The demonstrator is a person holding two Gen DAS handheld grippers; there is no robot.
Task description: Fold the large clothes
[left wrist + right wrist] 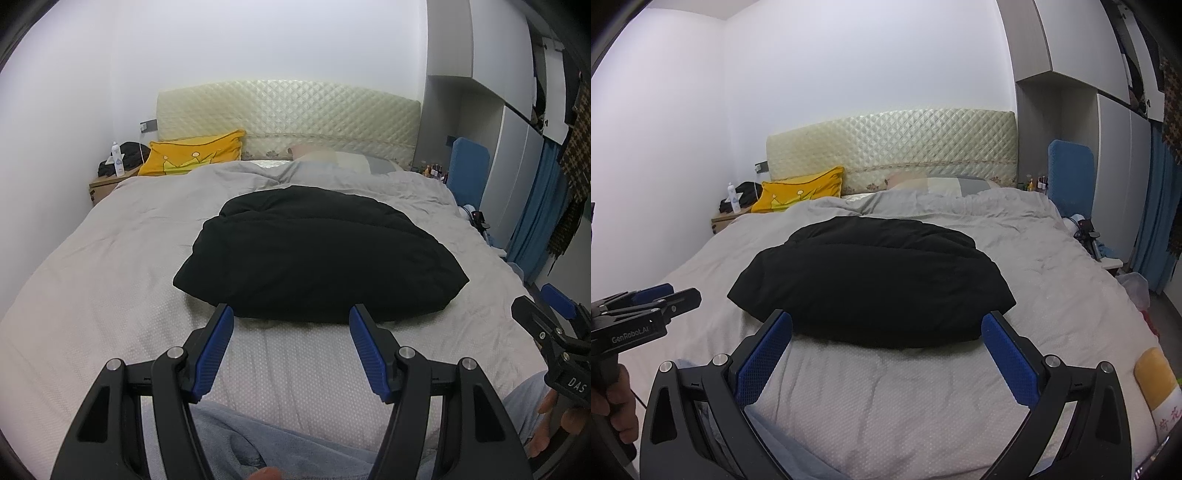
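A black puffy garment [317, 251] lies folded into a thick bundle in the middle of the bed; it also shows in the right wrist view [871, 280]. My left gripper [291, 314] is open and empty, held just in front of the bundle's near edge. My right gripper [888, 321] is open and empty, also just in front of the near edge. The right gripper shows at the right edge of the left wrist view [554, 325]. The left gripper shows at the left edge of the right wrist view [653, 306].
The bed [110, 295] carries a grey-beige quilt. A yellow pillow [192, 155] and a pale pillow [332, 158] lie by the quilted headboard [288, 110]. A nightstand [103, 184] stands at the left, a blue chair [469, 166] and wardrobe at the right.
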